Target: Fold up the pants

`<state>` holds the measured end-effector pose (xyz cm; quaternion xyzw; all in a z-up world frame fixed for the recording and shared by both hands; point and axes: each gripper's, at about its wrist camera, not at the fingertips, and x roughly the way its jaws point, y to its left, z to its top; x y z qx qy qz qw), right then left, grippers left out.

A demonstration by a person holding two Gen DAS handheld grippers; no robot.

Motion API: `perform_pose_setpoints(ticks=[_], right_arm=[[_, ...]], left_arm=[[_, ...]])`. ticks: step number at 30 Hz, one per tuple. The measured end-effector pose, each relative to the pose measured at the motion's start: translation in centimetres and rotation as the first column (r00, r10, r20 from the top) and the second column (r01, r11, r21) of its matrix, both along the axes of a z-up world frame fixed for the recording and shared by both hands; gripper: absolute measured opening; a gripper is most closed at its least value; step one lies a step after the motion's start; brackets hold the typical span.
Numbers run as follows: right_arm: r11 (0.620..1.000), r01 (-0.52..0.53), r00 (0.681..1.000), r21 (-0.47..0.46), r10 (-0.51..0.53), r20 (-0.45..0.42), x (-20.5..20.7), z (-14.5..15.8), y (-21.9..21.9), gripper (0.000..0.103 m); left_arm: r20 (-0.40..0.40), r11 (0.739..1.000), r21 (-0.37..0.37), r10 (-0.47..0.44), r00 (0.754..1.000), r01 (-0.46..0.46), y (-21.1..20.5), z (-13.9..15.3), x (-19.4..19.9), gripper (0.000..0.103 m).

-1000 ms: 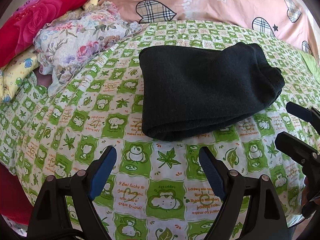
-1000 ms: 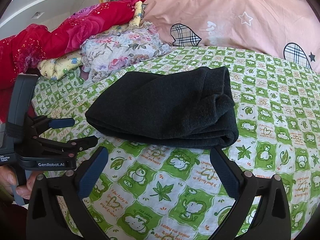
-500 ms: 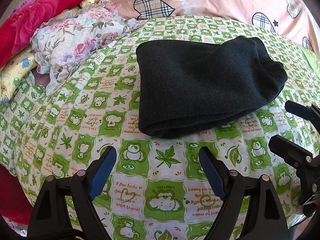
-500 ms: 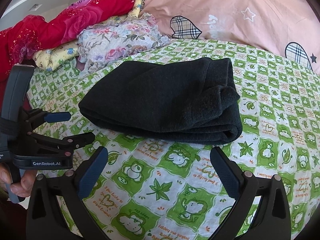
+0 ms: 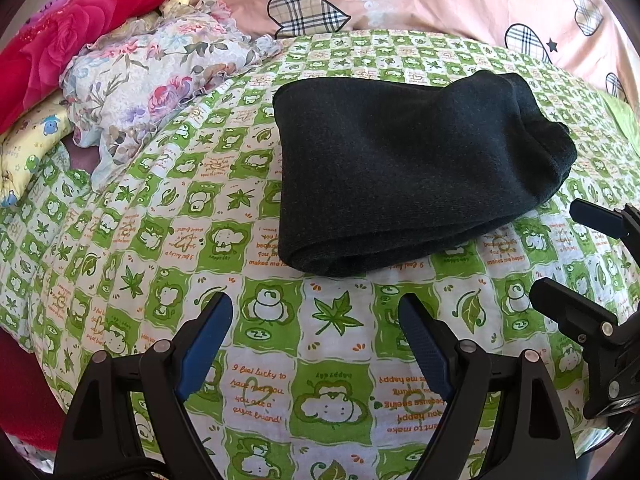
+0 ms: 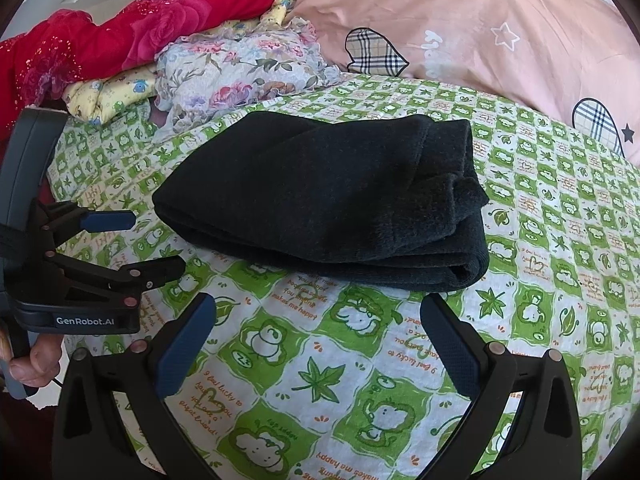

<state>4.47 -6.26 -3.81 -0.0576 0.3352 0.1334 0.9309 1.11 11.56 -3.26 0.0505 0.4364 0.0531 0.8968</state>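
Left gripper (image 5: pixel 316 312): jaws spread wide, nothing held, hovering over the bedsheet (image 5: pixel 168 208) just short of the near edge of the pants (image 5: pixel 400 168). In the right view it appears at the far left, side-on (image 6: pixel 156 242), jaws likewise parted.

Pants: dark, thick knit, already folded into a compact bundle of several layers, lying flat near the middle of the bed. No gripper is touching it.

Right gripper (image 6: pixel 316 316): jaws released, empty, held just before the bundle's near right corner; seen at the right edge of the left view (image 5: pixel 556 248).

Step in hand, as judged: folding looks essentially done; what remains is a check or a final tidy. If one more fold is wanted, both near corners should be taken together, all layers pinched at once, and the edge carried over level so the stack is not skewed. The bulged right end (image 6: pixel 460 200), where layers are bunched, should be pressed flat first; thick knit will spring back if only the top layer is caught.

Orientation: the long axis is run left to right across the bed, roughly parallel to the line between the two grippers. The rounded fold is seen along the near edge and at the left end (image 5: pixel 304 256); the layered, looser ends are pointed right. Which end is the waistband cannot be told.

Behind: floral cloth (image 5: pixel 152 76) and pink quilt (image 6: pixel 460 28), well apart from the pants.
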Motion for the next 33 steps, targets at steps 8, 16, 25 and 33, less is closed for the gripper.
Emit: perform_pose_setpoints(ticks=[8, 16, 25, 33], right_arm=[[1.0, 0.0, 1.0, -0.001, 0.0, 0.003, -0.06, 0.06, 0.14, 0.102], [1.0, 0.001, 1.0, -0.001, -0.001, 0.003, -0.12, 0.08, 0.26, 0.102], [1.0, 0.002, 1.0, 0.0, -0.002, 0.008, -0.24, 0.26, 0.47, 0.102], [1.0, -0.001, 1.0, 0.0, 0.001, 0.01, -0.31, 0.41, 0.67, 0.102]], left_arm=[[0.005, 1.0, 0.005, 0.001, 1.0, -0.001, 0.07, 0.08, -0.05, 0.085], [0.012, 1.0, 0.009, 0.006, 1.0, -0.006, 0.07, 0.26, -0.27, 0.086], [0.015, 1.0, 0.01, 0.006, 1.0, -0.006, 0.11, 0.31, -0.31, 0.086], [0.014, 1.0, 0.01, 0.006, 1.0, -0.006, 0.03, 0.31, -0.35, 0.086]])
